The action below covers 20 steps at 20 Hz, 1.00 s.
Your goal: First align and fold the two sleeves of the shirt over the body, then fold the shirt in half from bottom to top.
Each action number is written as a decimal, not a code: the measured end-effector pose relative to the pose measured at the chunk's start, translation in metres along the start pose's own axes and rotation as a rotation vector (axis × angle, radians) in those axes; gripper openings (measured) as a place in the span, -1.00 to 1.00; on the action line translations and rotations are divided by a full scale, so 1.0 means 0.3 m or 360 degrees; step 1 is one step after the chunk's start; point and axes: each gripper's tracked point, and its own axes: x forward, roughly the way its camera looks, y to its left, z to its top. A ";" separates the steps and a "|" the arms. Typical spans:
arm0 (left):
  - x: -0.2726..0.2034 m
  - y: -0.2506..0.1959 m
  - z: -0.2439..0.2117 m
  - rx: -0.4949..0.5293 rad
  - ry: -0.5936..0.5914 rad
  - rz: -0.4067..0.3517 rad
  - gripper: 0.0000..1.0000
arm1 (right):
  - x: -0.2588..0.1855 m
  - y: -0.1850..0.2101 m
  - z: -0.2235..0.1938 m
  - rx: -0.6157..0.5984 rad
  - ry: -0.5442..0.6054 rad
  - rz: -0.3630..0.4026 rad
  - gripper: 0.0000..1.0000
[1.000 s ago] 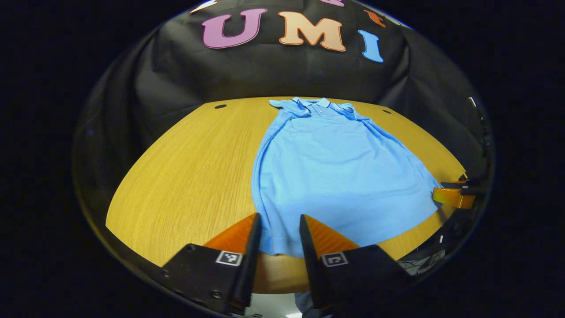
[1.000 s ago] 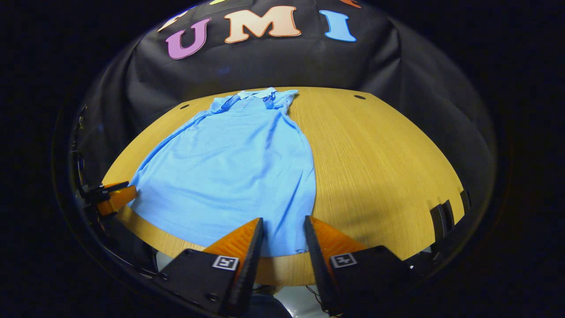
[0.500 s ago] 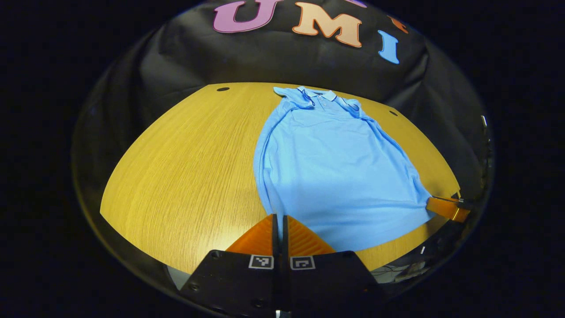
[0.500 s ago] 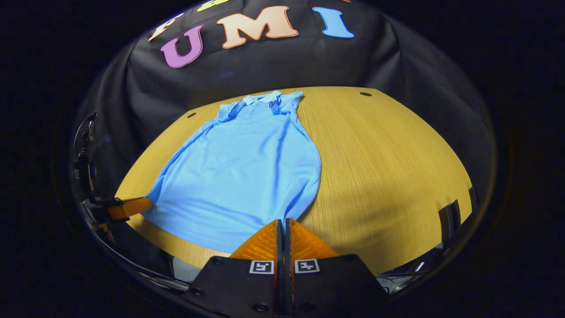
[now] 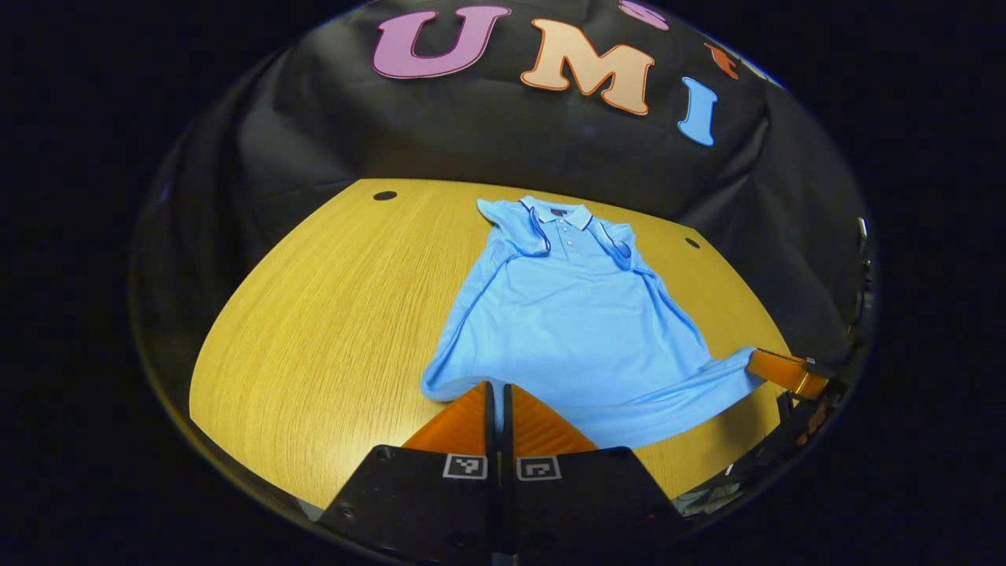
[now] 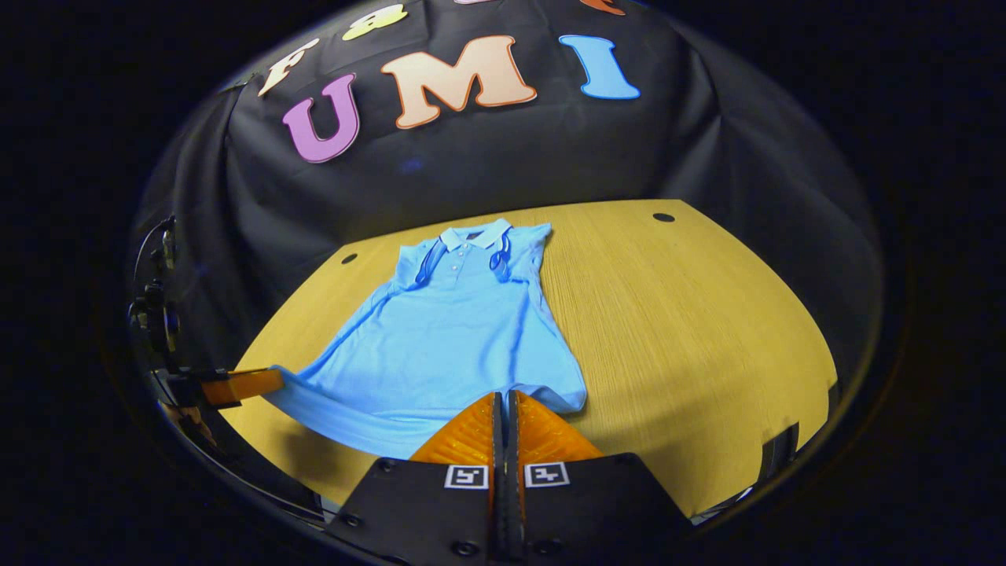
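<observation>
Shirt: the blue polo shirt (image 5: 574, 314) lay face up on the wooden table (image 5: 314, 314), collar (image 5: 562, 214) at the far end toward the cloth wall, both sleeves already folded in over the chest.

Hem: the bottom hem (image 5: 629, 409) hung off the table as a sagging band stretched between the two grippers, throwing a shadow on the wood beneath it.

Change: a second earlier both sets of fingers stood apart around the flat hem corners; half a second earlier they had closed; by this moment the corners had risen and the visible body of the shirt had shortened toward the collar.

Meaning: the sleeve step looked done, and this was judged the start of the bottom-to-top fold.

Left gripper: the left gripper (image 5: 495, 405) had its fingers pressed together on the hem's corner, with the shirt spreading from 12 toward 2 o'clock of it.

Right gripper: the right gripper (image 6: 504, 413) was likewise clamped on the opposite hem corner; the shirt ran from 12 toward 10 o'clock of it, and the left gripper's finger showed at 9 o'clock in the right gripper view.

Next: carrying both corners evenly to the collar would probably keep the fold square.
</observation>
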 end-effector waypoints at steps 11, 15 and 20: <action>0.242 0.043 0.440 0.0044 -0.0172 -0.0043 -1.00 | 0.270 0.056 0.482 0.0053 -0.0273 0.0001 -0.96; 0.377 0.055 0.587 0.0061 -0.0211 -0.0054 -1.00 | 0.394 0.072 0.596 0.0031 -0.0337 -0.0009 -0.96; 0.562 0.063 0.724 0.0117 -0.0228 -0.0078 -1.00 | 0.584 0.035 0.695 0.0045 -0.0345 -0.0063 -0.96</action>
